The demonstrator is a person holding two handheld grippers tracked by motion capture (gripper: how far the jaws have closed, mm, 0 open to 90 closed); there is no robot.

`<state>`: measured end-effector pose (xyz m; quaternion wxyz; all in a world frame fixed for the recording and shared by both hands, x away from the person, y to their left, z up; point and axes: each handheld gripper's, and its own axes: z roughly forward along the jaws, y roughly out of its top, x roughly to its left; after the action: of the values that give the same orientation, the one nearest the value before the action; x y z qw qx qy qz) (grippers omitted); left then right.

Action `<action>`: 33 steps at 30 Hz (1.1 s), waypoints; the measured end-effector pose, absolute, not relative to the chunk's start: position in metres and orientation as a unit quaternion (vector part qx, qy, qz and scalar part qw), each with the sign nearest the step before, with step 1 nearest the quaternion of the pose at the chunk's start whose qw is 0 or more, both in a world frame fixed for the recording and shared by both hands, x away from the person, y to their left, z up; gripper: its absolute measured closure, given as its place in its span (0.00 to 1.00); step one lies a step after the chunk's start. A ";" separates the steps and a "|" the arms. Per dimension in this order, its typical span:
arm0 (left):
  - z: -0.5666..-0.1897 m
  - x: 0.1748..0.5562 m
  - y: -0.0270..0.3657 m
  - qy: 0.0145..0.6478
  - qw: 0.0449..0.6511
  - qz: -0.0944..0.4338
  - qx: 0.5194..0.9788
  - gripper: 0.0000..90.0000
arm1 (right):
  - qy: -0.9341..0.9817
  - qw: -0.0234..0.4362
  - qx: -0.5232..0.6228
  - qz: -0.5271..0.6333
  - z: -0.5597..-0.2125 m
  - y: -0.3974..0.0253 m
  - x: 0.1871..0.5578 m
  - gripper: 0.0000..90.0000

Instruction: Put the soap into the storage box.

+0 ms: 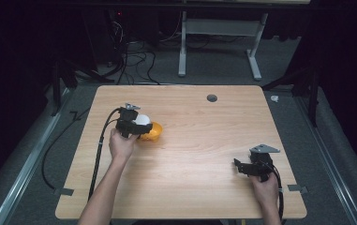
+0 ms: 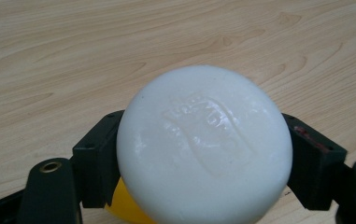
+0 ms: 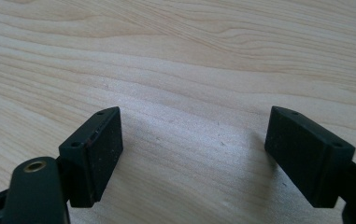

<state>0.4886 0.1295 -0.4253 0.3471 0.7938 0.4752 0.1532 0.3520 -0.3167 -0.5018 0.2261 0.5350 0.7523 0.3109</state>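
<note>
A round white bar of soap [image 2: 203,144] with an embossed mark sits between the two black jaws of my left gripper [image 2: 203,158], which is shut on it. In the high view the left gripper [image 1: 136,124] holds the white soap [image 1: 142,119] just over a yellow-orange bowl [image 1: 152,131] at the table's left middle. A sliver of that yellow bowl [image 2: 124,205] shows under the soap. My right gripper [image 1: 247,168] rests low near the table's right front, its jaws wide apart. In the right gripper view the gripper [image 3: 192,154] has only bare wood between its jaws.
The light wooden table [image 1: 190,154] has a small dark round grommet [image 1: 211,98] near its far edge. Cables trail off the left side onto the grey floor. A white desk frame [image 1: 218,37] stands beyond the table.
</note>
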 end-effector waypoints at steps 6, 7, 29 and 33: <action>-0.432 0.492 0.125 0.479 0.342 0.152 0.794 0.27 | 0.753 0.226 0.534 0.311 -0.502 -0.317 0.352 0.22; -0.433 0.493 0.125 0.479 0.340 0.153 0.794 0.27 | 0.753 0.226 0.534 0.311 -0.502 -0.317 0.352 0.22; -0.448 0.498 0.115 0.480 0.314 0.160 0.803 0.27 | 0.753 0.227 0.534 0.311 -0.502 -0.317 0.352 0.22; -0.451 0.499 0.114 0.481 0.311 0.159 0.804 0.27 | 0.753 0.227 0.534 0.311 -0.502 -0.317 0.352 0.22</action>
<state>0.4989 0.1138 -0.4506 0.3109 0.8039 0.4814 0.1591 0.3520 -0.3167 -0.5019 0.2268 0.5340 0.7527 0.3112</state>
